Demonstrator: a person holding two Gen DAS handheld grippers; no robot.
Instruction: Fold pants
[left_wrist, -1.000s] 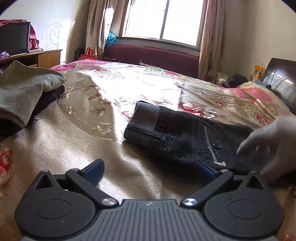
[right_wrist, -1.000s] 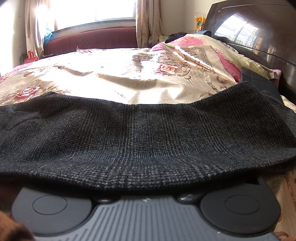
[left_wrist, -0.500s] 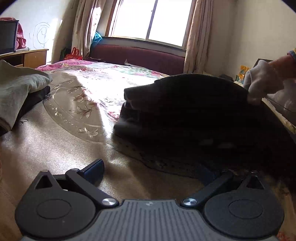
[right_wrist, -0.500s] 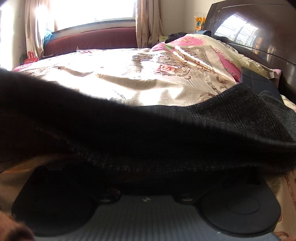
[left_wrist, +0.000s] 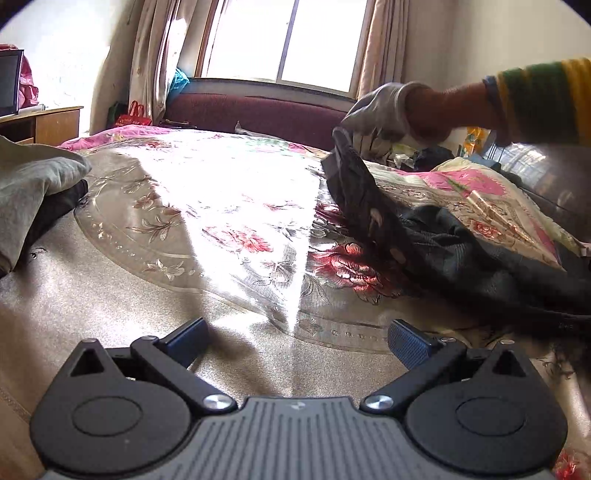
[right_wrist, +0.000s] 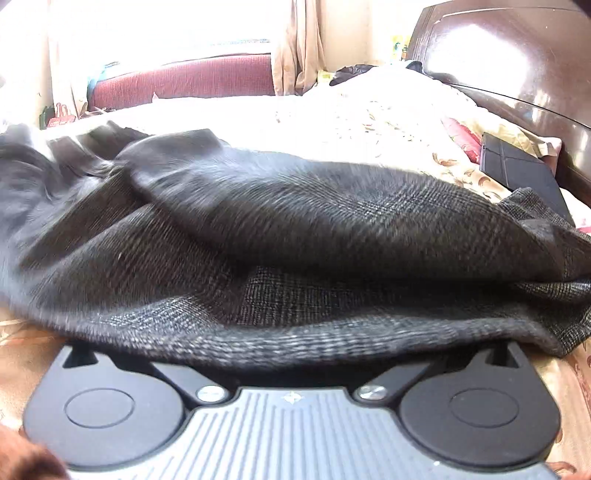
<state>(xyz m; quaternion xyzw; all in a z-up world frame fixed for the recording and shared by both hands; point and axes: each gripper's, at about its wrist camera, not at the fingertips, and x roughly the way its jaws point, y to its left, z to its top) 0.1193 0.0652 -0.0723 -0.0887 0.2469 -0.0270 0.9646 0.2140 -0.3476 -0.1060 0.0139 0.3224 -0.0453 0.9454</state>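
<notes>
folded clothes (left_wrist: 33, 192): far left edge of the left wrist view, grey piece stacked on a darker one, resting on the bed.
bedspread (left_wrist: 207, 229): shiny gold with red flowers, bare and sunlit across the middle.
left gripper (left_wrist: 297, 341): low over the near part of the bedspread, jaws spread wide, blue pads showing, nothing between them.
window (left_wrist: 295, 40): far wall, curtains on both sides, dark red padded bench under it.
gloved hand (left_wrist: 384, 110): upper right of the left wrist view, pinching one end of the pants and lifting it off the bed, striped sleeve behind it.
pants (left_wrist: 424, 236): dark grey checked fabric, right side of the bed, one end raised by the hand, rest bunched and trailing toward the near right.
right gripper (right_wrist: 291, 363): fingertips buried under the pants (right_wrist: 295, 258), fabric draped right over them, so can't tell if clamped or not.
headboard (right_wrist: 509, 66): dark glossy wood, far right.
</notes>
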